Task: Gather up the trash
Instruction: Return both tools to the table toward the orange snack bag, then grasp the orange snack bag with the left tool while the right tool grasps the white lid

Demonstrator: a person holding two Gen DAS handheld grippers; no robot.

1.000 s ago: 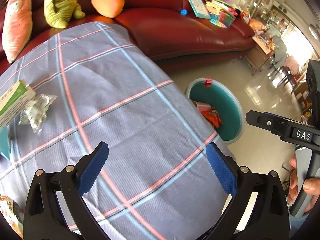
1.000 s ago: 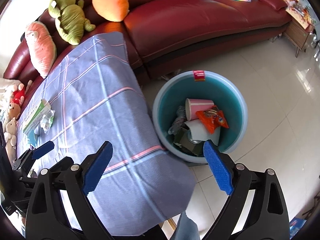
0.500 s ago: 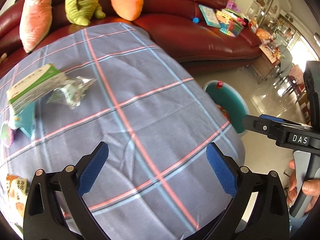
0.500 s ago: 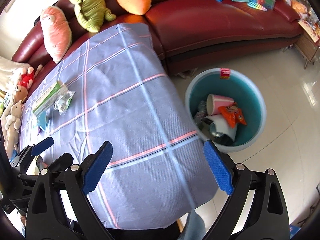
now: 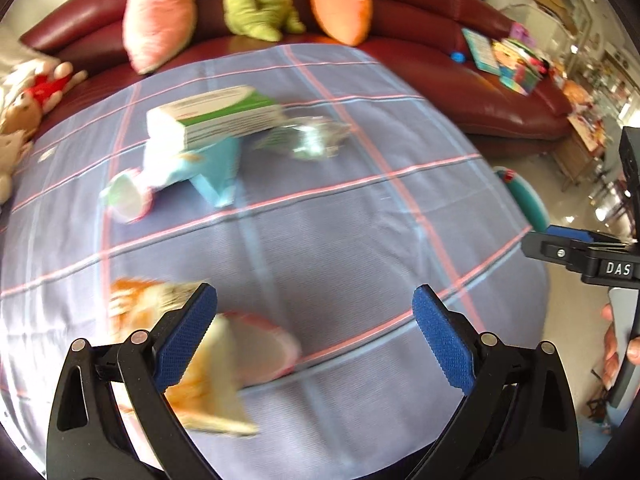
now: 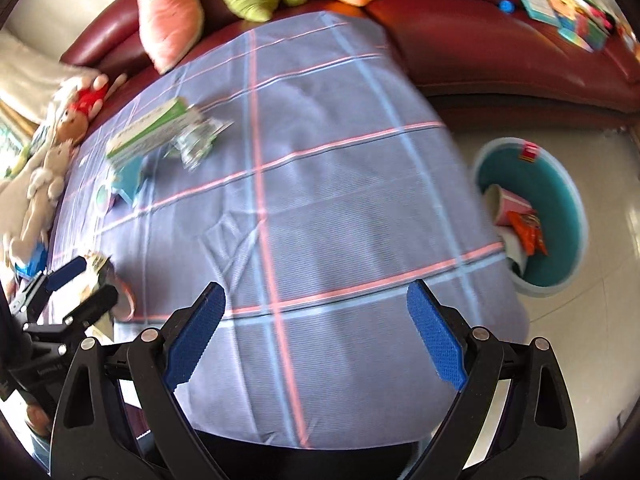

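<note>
Trash lies on the plaid tablecloth (image 5: 320, 240): a green-and-white box (image 5: 212, 118), a clear crumpled wrapper (image 5: 308, 140), a light blue carton (image 5: 200, 168), a small cup (image 5: 126, 198), an orange snack bag (image 5: 136, 304) and a pink-rimmed paper cup (image 5: 248, 352). My left gripper (image 5: 314, 344) is open, its left pad next to the snack bag and cup. My right gripper (image 6: 316, 332) is open and empty above the cloth's near edge. The teal bin (image 6: 560, 184) holds a pink cup and an orange wrapper (image 6: 528, 232).
A red sofa (image 5: 460, 12) with plush toys, a carrot (image 5: 340, 4) among them, and books (image 5: 504, 56) runs behind the table. Dolls (image 6: 52, 148) lie at the table's left end. The bin stands on tiled floor (image 6: 616, 272) right of the table.
Both grippers have swung left, away from the bin and over the table. The snack bag and paper cup have come into the left view near its left pad. Both stay open.
</note>
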